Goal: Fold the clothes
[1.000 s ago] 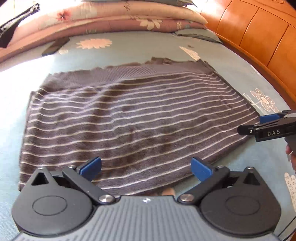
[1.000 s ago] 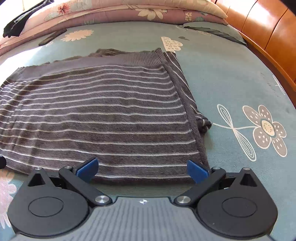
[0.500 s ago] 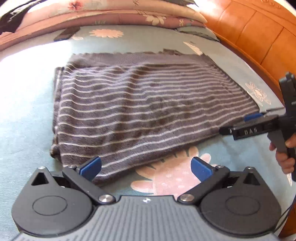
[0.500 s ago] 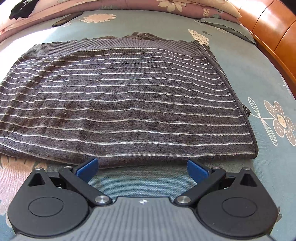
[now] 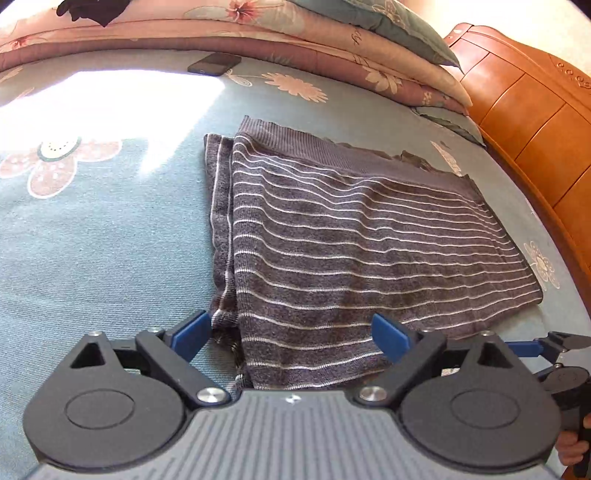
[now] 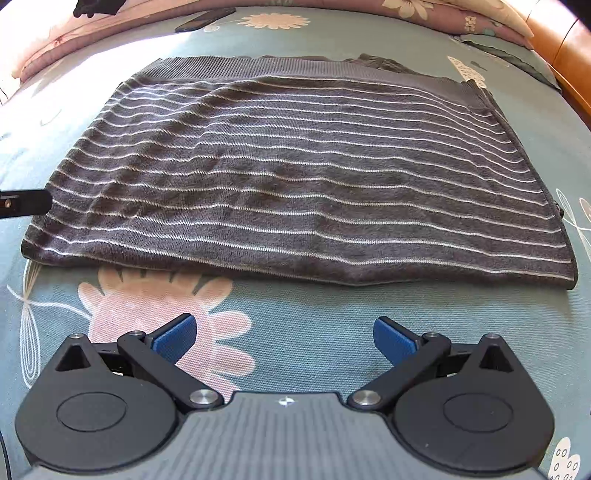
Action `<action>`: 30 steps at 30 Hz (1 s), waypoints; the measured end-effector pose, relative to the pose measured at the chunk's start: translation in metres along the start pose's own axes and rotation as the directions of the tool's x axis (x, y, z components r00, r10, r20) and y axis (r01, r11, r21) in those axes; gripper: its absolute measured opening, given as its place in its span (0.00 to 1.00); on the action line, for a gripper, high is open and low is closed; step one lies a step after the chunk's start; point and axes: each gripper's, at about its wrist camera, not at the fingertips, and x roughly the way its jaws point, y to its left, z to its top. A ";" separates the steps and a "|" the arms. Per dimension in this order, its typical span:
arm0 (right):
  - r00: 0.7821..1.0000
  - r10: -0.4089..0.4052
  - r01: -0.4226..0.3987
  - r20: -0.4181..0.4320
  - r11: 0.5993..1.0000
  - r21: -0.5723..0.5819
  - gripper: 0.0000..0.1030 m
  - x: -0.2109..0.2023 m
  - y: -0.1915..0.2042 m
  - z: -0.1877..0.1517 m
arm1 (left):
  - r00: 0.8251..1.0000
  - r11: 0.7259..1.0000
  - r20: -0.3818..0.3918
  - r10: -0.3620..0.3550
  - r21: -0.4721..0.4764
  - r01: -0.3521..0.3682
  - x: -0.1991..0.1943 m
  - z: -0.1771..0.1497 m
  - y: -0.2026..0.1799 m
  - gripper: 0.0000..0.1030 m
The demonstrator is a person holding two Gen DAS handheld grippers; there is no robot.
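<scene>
The striped sweater lies folded flat mid-bed. Your left gripper, jaws apart but just closing, straddles its near-left corner unpinched; your right gripper gapes over bare sheet. Next, I judge: pinch both near corners.

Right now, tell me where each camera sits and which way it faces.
Left wrist: on the left gripper, tilted down over the sweater's near left corner, facing the headboard; its jaws, open, have just been closing, the corner between them ungripped; the right gripper and a hand show at right.
Right wrist: on the right gripper, open, over bare bedsheet before the sweater's near edge; the left gripper's tip shows at left.
Both share the sweater, phone and quilt.
</scene>
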 end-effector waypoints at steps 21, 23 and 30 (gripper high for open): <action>1.000 0.010 -0.010 -0.014 1.000 0.014 1.00 0.007 0.015 0.005 | 0.960 0.949 -0.018 -0.279 -0.160 0.272 0.010 0.004 0.048 0.25; 1.000 0.013 -0.012 -0.024 1.000 0.021 1.00 0.009 0.017 0.006 | 0.958 0.950 -0.075 -0.278 -0.166 0.263 0.021 0.001 0.049 0.25; 1.000 0.014 -0.014 -0.027 1.000 0.017 1.00 0.010 0.021 0.008 | 0.959 0.952 -0.108 -0.262 -0.193 0.238 0.027 0.000 0.051 0.02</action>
